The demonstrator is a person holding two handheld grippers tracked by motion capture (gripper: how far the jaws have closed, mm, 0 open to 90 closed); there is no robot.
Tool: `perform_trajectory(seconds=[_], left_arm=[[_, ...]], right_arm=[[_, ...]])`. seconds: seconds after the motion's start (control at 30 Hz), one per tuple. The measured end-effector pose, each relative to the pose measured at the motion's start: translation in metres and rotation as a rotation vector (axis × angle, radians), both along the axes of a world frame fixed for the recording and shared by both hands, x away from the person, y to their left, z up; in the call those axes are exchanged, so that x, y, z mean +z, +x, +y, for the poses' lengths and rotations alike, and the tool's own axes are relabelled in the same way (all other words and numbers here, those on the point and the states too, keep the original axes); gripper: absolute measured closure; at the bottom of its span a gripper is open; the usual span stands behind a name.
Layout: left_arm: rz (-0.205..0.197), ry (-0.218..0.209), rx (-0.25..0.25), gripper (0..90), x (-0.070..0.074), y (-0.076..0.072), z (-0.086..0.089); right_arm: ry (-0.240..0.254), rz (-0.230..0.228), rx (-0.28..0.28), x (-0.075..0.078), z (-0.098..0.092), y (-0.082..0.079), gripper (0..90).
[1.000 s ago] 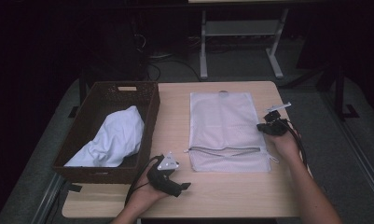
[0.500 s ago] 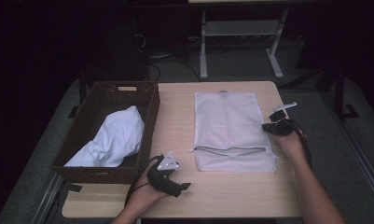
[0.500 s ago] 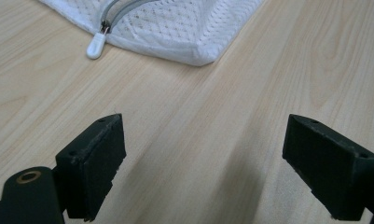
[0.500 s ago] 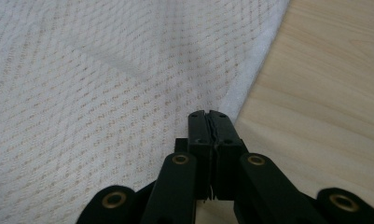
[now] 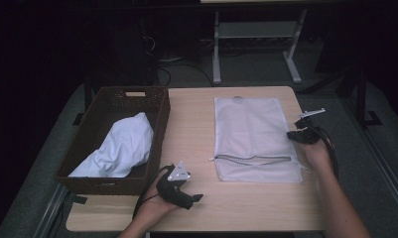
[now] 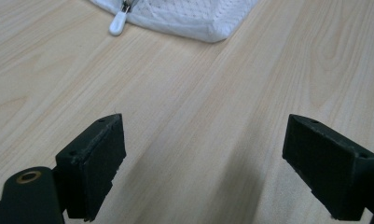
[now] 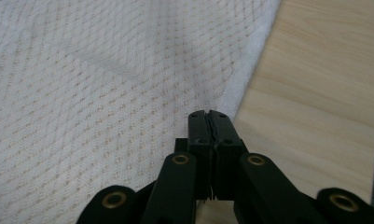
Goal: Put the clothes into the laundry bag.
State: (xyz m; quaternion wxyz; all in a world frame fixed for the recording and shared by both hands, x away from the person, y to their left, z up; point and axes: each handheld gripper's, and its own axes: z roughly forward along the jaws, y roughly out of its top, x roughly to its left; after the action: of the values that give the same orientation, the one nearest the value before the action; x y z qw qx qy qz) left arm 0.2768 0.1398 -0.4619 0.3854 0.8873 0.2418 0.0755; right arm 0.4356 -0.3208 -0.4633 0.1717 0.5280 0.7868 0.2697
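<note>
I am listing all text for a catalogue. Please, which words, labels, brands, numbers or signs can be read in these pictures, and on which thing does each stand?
None can be read: the white mesh bag, its zipper pull, the brown basket, the white cloth, the table and both grippers' black jaws carry no legible text.

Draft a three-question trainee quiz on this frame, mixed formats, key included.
1. True or false: the left gripper is open over bare table.
2. The white cloth lies in: A) the wicker basket B) the mesh bag C) the floor.
3. Fill in: the right gripper is ____ at the mesh bag's edge.

Key: 1 true; 2 A; 3 shut.
</note>
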Motion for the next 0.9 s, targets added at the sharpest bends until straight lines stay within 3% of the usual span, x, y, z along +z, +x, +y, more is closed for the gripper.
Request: perform_trajectory(seconds=[0.9], left_arm=[[0.001, 0.001, -0.003, 12.7, 0.0, 0.0, 0.0]], right_arm=[[-0.013, 0.005, -0.119, 0.0, -0.04, -0.004, 87.7]])
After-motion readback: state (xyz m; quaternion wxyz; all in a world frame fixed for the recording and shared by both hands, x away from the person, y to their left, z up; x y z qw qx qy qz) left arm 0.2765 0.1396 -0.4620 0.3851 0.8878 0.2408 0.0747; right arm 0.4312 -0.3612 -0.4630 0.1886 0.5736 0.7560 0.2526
